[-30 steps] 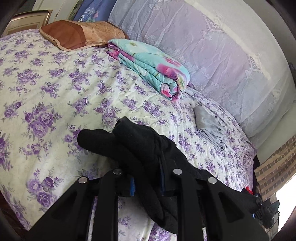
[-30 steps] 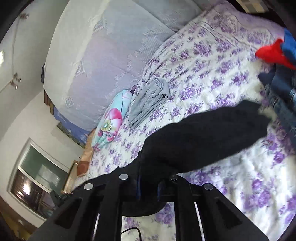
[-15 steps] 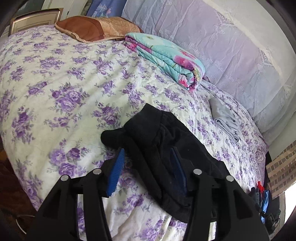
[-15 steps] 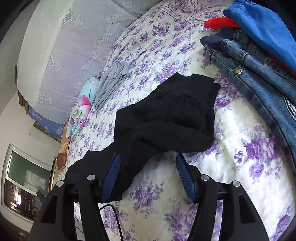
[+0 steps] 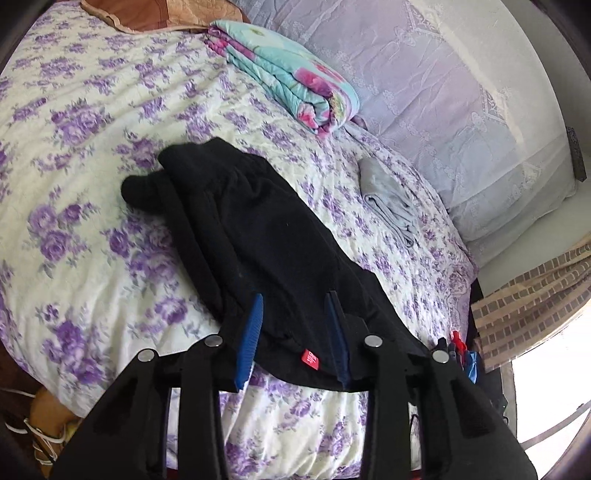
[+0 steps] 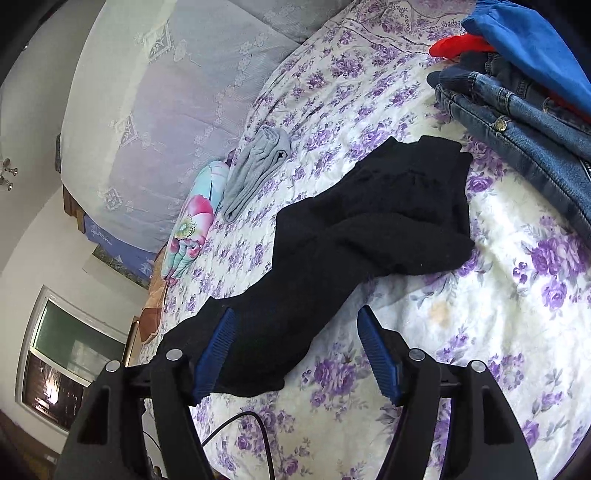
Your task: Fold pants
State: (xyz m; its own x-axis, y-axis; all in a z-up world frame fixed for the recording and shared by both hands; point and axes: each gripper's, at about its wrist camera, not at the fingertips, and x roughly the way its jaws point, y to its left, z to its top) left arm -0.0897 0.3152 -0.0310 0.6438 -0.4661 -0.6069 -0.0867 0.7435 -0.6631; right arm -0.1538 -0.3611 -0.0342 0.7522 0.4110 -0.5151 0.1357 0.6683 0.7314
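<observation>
Black pants [image 5: 258,236] lie loosely folded on a bed with a purple-flowered white quilt [image 5: 74,147], stretching in the left wrist view from the centre toward 6 o'clock.

The left gripper [image 5: 295,332] sits at 6 o'clock, its blue pads [image 5: 251,332] apart on either side of the pants' near edge, where a small red label [image 5: 309,359] shows. Its jaws are closing with the cloth between them; the pads do not visibly press it.

In the right wrist view, the right gripper [image 6: 295,350] is at 6 o'clock with jaws wide and opening further. One end of the pants [image 6: 332,240] lies beside its left pad and partly between the pads, unheld.

Around the pants: a rolled turquoise and pink floral blanket [image 5: 291,74] at 12 o'clock, a small folded grey garment [image 5: 384,192] at 2 o'clock, and a brown pillow [image 5: 155,14] at 11 o'clock. A pale lilac lace-patterned cover [image 5: 443,92] lies along the far side. In the right view, a stack of blue jeans [image 6: 517,129] with blue and red clothes on top sits at 2 o'clock, just beside the pants.
</observation>
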